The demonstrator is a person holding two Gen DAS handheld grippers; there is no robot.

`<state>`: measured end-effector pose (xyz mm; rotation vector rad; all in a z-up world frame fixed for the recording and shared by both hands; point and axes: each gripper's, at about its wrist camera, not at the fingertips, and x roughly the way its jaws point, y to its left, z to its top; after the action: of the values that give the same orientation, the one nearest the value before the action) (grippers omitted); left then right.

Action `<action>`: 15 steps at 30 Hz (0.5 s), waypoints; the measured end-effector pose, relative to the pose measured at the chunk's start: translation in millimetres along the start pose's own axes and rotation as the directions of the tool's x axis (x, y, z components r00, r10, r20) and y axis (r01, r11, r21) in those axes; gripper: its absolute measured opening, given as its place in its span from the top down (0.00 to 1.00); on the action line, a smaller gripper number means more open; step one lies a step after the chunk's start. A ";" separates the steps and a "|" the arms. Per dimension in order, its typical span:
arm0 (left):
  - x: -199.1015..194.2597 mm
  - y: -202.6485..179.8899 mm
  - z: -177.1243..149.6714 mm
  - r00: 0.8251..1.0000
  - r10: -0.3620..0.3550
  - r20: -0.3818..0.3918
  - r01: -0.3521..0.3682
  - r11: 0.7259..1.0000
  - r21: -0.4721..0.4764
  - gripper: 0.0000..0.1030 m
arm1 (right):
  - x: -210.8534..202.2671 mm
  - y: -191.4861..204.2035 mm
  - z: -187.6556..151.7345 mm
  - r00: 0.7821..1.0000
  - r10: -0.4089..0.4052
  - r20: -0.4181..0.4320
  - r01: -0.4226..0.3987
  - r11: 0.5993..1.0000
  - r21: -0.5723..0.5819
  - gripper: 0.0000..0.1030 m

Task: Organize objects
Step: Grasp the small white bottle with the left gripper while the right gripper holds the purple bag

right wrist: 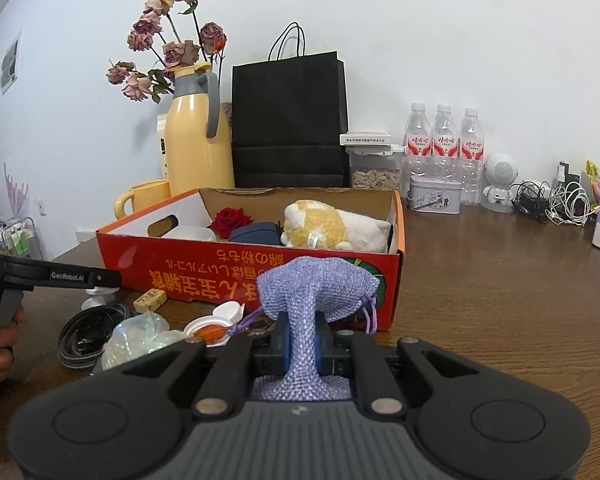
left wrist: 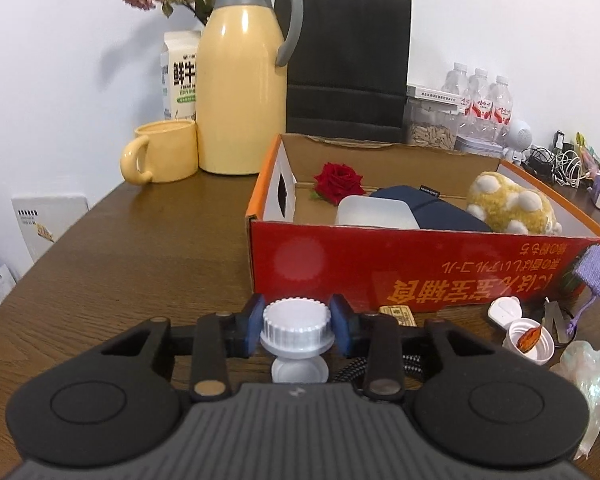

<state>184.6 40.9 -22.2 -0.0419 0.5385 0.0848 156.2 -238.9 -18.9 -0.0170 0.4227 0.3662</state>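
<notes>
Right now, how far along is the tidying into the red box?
Done: the rose, navy pouch and plush toy lie in the red box. In hand: right tool holds the purple sachet; left tool brackets the white knob. Left: open pill bottle, cable, plastic wrap.

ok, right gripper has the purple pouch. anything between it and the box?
Only the box's own front wall. The purple pouch, pinched in the right gripper, sits just in front of that wall, so it must clear the rim. Inside, the plush toy and dark case fill the space just behind it.
</notes>
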 end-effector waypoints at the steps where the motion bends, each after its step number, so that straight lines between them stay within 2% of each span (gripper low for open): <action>1: -2.2 -0.9 -0.4 1.000 0.001 0.012 -0.001 1.000 0.005 0.65 | -0.4 0.0 -0.1 1.000 0.000 0.003 0.000 1.000 0.001 0.90; 7: -15.4 -4.1 -3.9 0.997 0.014 0.070 -0.016 1.000 0.018 0.65 | -7.6 -0.9 -1.6 0.999 -0.010 0.046 0.009 1.000 0.013 0.90; 15: -27.0 -1.9 -7.6 0.995 0.032 0.099 -0.033 0.999 0.000 0.65 | -15.3 0.6 -1.9 0.996 -0.004 0.089 0.003 1.000 0.008 0.90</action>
<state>157.9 36.6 -14.8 -0.0267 0.4405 0.1176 142.3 -243.8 -14.4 0.0063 0.3359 0.3608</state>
